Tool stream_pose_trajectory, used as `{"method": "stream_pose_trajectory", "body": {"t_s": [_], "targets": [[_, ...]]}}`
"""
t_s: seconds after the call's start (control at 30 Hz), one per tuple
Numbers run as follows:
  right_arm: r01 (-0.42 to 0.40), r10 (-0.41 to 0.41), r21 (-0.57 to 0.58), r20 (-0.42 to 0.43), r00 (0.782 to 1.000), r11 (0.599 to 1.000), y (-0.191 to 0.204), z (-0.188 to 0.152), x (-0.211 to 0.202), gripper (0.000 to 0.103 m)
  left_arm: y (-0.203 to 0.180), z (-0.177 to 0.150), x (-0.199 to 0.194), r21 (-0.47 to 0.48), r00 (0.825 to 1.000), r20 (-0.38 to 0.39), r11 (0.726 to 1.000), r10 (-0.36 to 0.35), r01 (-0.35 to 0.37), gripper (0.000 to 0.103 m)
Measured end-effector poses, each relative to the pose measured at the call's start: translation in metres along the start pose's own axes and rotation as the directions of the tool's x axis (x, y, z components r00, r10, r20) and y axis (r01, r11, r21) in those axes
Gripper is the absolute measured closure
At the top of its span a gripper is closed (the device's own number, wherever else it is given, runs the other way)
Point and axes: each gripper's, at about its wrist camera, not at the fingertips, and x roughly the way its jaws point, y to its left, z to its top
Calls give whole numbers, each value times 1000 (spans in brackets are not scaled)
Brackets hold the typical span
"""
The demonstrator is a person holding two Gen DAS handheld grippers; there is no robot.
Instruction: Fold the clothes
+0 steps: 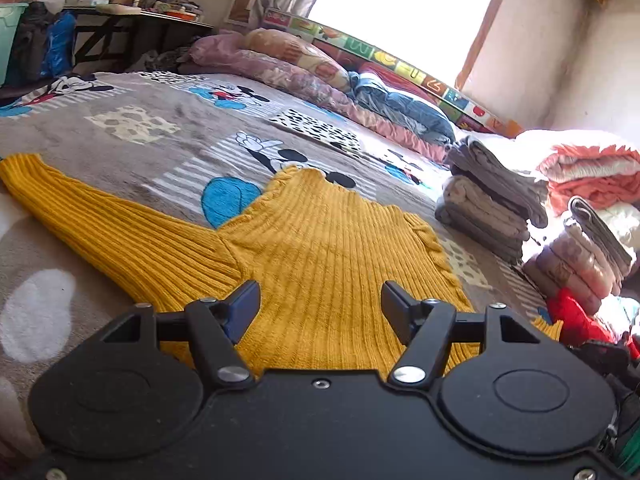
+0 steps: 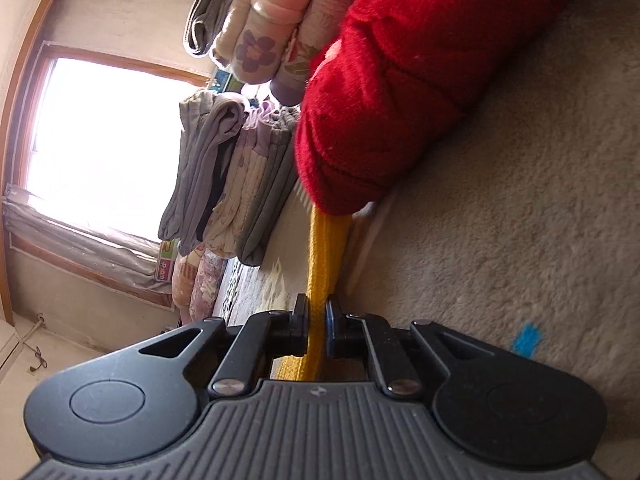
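A mustard-yellow ribbed sweater [image 1: 320, 248] lies flat on the bed, collar away from me, one sleeve stretched out to the left. My left gripper [image 1: 318, 300] is open and empty, hovering just above the sweater's lower body. In the right wrist view, rolled sideways, my right gripper [image 2: 318, 316] is shut on a narrow strip of the yellow sweater [image 2: 324, 256], which runs forward under a folded red fleece garment [image 2: 400, 88].
The bed has a grey Mickey Mouse blanket [image 1: 160, 128]. Stacks of folded grey and pastel clothes [image 1: 488, 208] stand on the right, with the red garment [image 1: 576, 316] and a coral blanket [image 1: 592, 176] nearby. Pillows [image 1: 304, 68] line the far side under a bright window.
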Motion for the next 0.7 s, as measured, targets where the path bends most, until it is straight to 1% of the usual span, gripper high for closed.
{"method": "stream_pose_trajectory", "body": {"t_s": [0.03,0.07,0.1,0.13,0.17,0.27,0.3,0.33,0.37,0.4,0.43,0.47,0.5,0.53,0.57,0.63,0.7], "targets": [[16,-16,35,3,1000,999,-8,4,-3,98,-9,-5,4,47,1000,-16,999,-8,9,37],[8,-8,42,-2,1000,999,-8,5,-3,98,-17,-10,5,81,1000,-21,997,-16,18,37],[-1,1,49,-7,1000,999,-9,6,-2,93,-23,-14,6,110,999,-22,994,-25,27,37],[7,-6,21,-7,1000,1000,-5,5,-4,88,-30,-17,7,138,999,-24,990,-33,36,37],[14,-14,-8,-7,1000,1000,0,5,-5,86,-37,-22,8,162,999,-28,986,-45,49,37],[40,-38,-66,42,998,997,8,4,-17,73,-57,-32,9,244,996,-30,966,-86,91,37],[38,-36,-62,35,999,997,8,2,-18,67,-64,-35,9,271,995,-31,957,-100,104,37],[34,-33,-54,13,999,998,8,-1,-18,64,-72,-37,9,303,993,-29,945,-117,120,37],[28,-28,-54,-10,1000,998,9,-5,-18,63,-80,-39,8,336,990,-26,932,-136,137,37],[18,-20,-63,-37,999,998,12,-10,-18,59,-90,-44,8,380,989,-23,913,-149,146,37],[9,-14,-81,-66,998,997,15,-15,-16,53,-101,-49,7,428,987,-20,891,-159,152,37],[6,-17,-116,-95,995,993,22,-21,-13,50,-111,-56,8,481,986,-20,863,-163,153,37],[9,-25,-148,-107,994,989,26,-26,-10,46,-121,-64,9,535,986,-21,831,-166,151,37],[15,-35,-179,-111,993,984,30,-30,-8,45,-130,-71,11,587,986,-22,796,-167,148,37],[21,-43,-200,-107,993,980,33,-32,-4,44,-139,-79,13,636,986,-19,759,-165,139,37],[8,-28,-195,-101,994,981,31,-33,0,44,-154,-95,17,726,988,-9,678,-156,114,37],[-5,-14,-186,-100,995,983,30,-30,5,48,-165,-108,25,786,990,-3,612,-138,88,37]]}}
